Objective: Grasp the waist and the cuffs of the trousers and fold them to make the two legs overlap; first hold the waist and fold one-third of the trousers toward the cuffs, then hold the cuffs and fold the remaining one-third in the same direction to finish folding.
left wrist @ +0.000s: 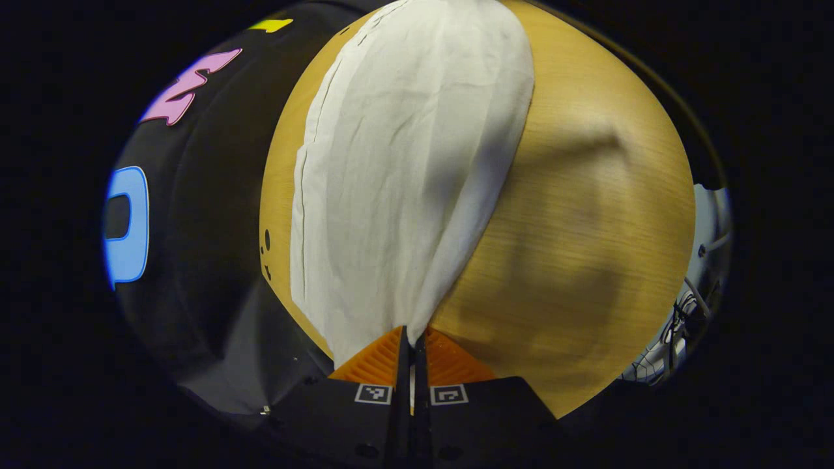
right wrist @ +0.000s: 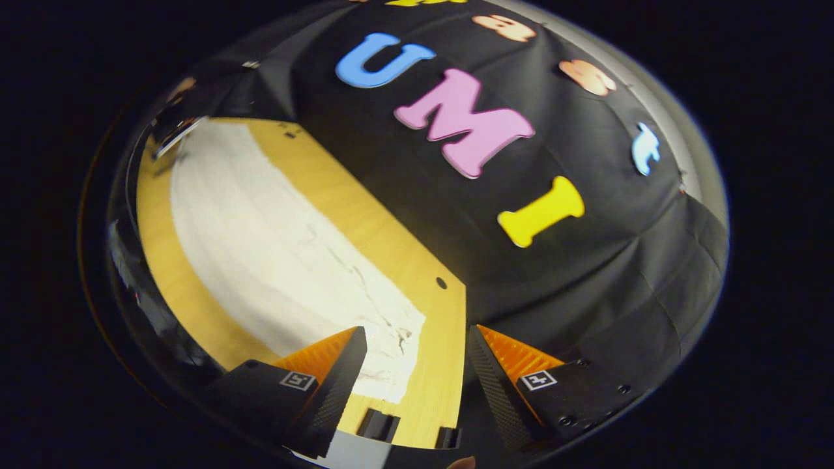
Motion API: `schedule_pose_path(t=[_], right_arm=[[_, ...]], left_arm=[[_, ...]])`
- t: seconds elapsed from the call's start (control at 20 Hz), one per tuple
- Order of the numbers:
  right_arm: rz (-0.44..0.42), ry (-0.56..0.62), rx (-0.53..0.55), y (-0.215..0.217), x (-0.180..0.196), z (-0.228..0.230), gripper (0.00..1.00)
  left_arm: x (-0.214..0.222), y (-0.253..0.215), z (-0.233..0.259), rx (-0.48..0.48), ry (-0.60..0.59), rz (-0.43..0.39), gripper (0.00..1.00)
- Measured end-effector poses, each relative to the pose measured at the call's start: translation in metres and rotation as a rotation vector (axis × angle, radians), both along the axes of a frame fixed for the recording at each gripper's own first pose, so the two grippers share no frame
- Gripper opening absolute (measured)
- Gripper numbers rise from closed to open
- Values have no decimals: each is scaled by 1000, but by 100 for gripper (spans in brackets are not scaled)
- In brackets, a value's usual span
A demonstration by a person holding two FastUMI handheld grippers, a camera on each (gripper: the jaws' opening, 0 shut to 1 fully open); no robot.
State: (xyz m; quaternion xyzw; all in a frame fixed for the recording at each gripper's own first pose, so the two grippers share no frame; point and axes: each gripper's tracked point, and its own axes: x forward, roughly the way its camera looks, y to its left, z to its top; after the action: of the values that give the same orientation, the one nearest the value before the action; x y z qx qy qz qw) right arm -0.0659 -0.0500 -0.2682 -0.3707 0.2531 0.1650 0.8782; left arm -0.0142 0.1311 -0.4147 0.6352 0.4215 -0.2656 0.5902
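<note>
White trousers (left wrist: 404,169) lie lengthwise on a wooden table (left wrist: 586,247), stretching away from me in the left gripper view. My left gripper (left wrist: 412,342) is shut on the near end of the cloth, which rises to a pinched point between the fingers. Which end it holds, waist or cuff, I cannot tell. In the right gripper view the same trousers (right wrist: 273,254) run across the table (right wrist: 443,365) toward the far left. My right gripper (right wrist: 417,348) hovers open above the near end of the cloth, close to the table's edge, with nothing between its fingers.
The black booth wall (right wrist: 521,260) stands close behind the table's long edge. Small holes (right wrist: 441,283) dot the tabletop near that edge. Cables and light-coloured gear (left wrist: 690,306) sit beyond the table's right side in the left gripper view. A fingertip (right wrist: 461,463) shows at the bottom.
</note>
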Motion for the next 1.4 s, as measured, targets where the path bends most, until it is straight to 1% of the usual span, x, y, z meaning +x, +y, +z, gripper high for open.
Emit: schedule_pose_path(t=[0.15,0.25,0.3,0.45,0.6,0.65,0.7,0.8,1.05,1.1,1.15,1.2,1.25,1.3,1.35,1.4], right_arm=[[193,113,-110,4,-16,-63,96],[280,190,-172,-2,-30,-98,96],[308,223,-204,-9,-37,-112,96],[345,295,-291,-38,-43,-152,96],[370,343,-334,-50,-38,-176,95],[384,326,-354,-51,-30,-179,95],[400,304,-376,-52,-22,-181,92],[435,273,-408,-51,-9,-185,91],[494,244,-436,-43,15,-196,87],[505,245,-440,-42,17,-199,77],[516,247,-443,-40,20,-204,76],[536,278,-446,-39,17,-210,64],[553,314,-454,-38,12,-220,40],[575,320,-453,-37,11,-218,16],[575,318,-456,-37,11,-220,10],[573,318,-442,-38,12,-219,9]], left_arm=[[1,-1,0,10,9,16,7],[2,-1,-1,12,10,27,7],[4,0,-2,15,9,30,7],[6,-1,-3,31,9,29,7],[7,0,-3,47,11,35,7],[7,-1,-3,52,10,35,7],[6,-2,-3,56,8,33,7],[8,-1,-3,61,3,29,7],[11,-4,-5,65,-7,3,7],[11,-4,-5,66,-9,-5,7],[11,-4,-6,63,-10,-10,7],[10,-3,-5,60,-12,-14,6],[10,-4,-6,62,-15,-19,6],[11,0,-4,71,-27,-24,6],[12,-1,-5,77,-41,-36,7],[13,-1,-4,79,-53,-43,7]])
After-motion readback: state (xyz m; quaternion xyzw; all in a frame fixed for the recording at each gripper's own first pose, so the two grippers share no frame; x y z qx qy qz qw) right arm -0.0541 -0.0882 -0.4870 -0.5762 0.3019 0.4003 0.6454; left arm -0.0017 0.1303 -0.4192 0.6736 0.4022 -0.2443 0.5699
